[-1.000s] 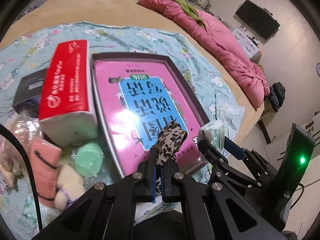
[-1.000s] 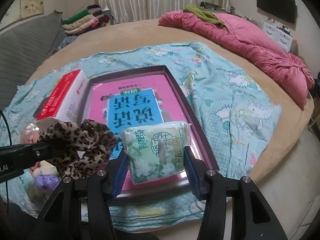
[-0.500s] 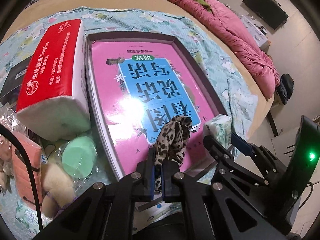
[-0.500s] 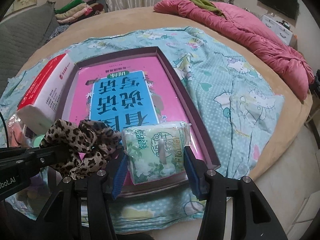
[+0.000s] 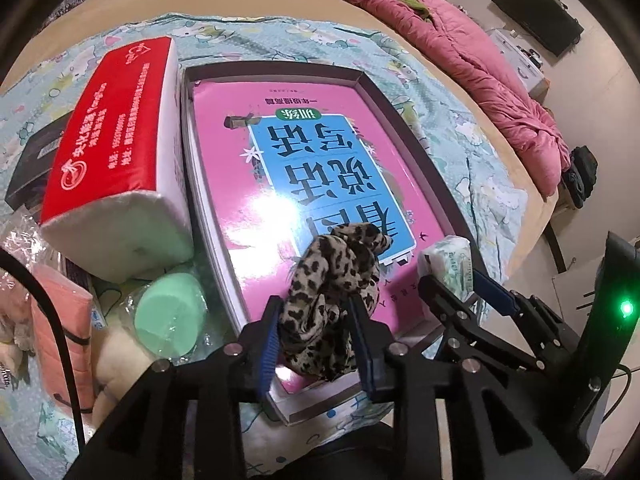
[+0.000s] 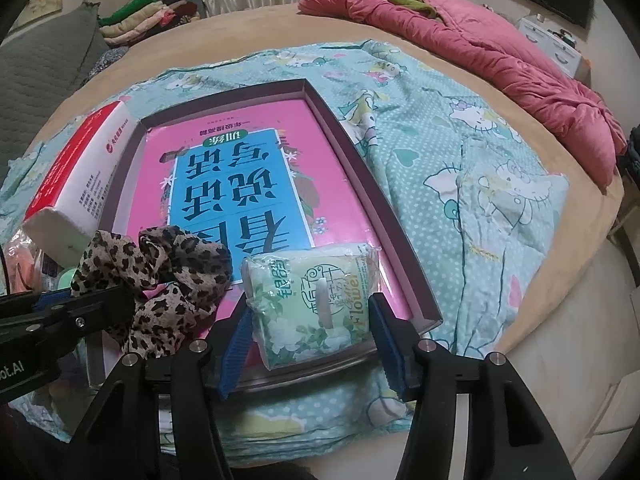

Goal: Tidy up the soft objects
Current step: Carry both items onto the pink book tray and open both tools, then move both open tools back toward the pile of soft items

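The left gripper (image 5: 316, 332) has opened around the scrunchie (image 5: 336, 300); the right gripper (image 6: 310, 344) grips the tissue pack (image 6: 316, 300). Lift away straight, avoiding snags, leaving it in the tray (image 5: 404, 128).

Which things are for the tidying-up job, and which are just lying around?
For the job:
leopard scrunchie, between the left tool's fingers
green tissue pack, in the right tool
tray with the pink book

Just lying around:
red tissue box
pink quilt
folded clothes
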Available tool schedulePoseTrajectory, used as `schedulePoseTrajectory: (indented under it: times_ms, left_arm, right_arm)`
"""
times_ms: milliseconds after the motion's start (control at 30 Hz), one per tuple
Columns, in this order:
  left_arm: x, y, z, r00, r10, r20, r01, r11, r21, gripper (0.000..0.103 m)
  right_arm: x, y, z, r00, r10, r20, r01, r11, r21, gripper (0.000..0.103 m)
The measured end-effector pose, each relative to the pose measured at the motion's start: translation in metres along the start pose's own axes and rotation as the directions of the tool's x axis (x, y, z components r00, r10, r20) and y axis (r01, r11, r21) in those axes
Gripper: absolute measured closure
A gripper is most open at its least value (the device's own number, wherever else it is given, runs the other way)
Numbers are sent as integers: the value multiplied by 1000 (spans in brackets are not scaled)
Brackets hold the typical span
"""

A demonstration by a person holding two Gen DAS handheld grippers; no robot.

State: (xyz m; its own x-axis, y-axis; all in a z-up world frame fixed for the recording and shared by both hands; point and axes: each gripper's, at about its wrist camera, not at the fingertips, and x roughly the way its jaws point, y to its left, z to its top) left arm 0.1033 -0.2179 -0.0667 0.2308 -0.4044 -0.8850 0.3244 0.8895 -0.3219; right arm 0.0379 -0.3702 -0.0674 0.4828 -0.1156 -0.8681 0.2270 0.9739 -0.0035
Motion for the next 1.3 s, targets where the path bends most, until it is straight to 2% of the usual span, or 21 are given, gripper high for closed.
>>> schedulePoseTrajectory:
  times_ms: [67, 333, 500, 633, 967, 1300]
  left_arm:
    - [-2, 0, -1, 1000, 8, 5, -8, 1000, 5, 57]
    - [-10, 0, -4, 1000, 12, 15, -13, 1000, 20, 49]
    - [-18, 0, -7, 999, 16, 33, -17, 1000, 24, 48]
    - [-26, 0, -8, 998, 40, 54, -42, 999, 31, 40]
    - [-46, 3, -15, 989, 102, 106, -107, 993, 47, 32]
    - [-72, 14, -25, 982, 124, 140, -131, 991, 37, 31]
  right_arm:
    - [-1, 0, 0, 1000, 6, 2, -6, 1000, 3, 43]
    - [-6, -1, 1, 1000, 8, 18, -9, 1000, 19, 33]
    - [-10, -2, 2, 1000, -4, 24, 4, 1000, 20, 28]
    - [-14, -3, 2, 1000, -2, 29, 2, 1000, 29, 28]
    - [-29, 4, 3, 998, 16, 61, -17, 1000, 25, 24]
    - [-48, 16, 7, 994, 46, 95, -48, 999, 18, 22]
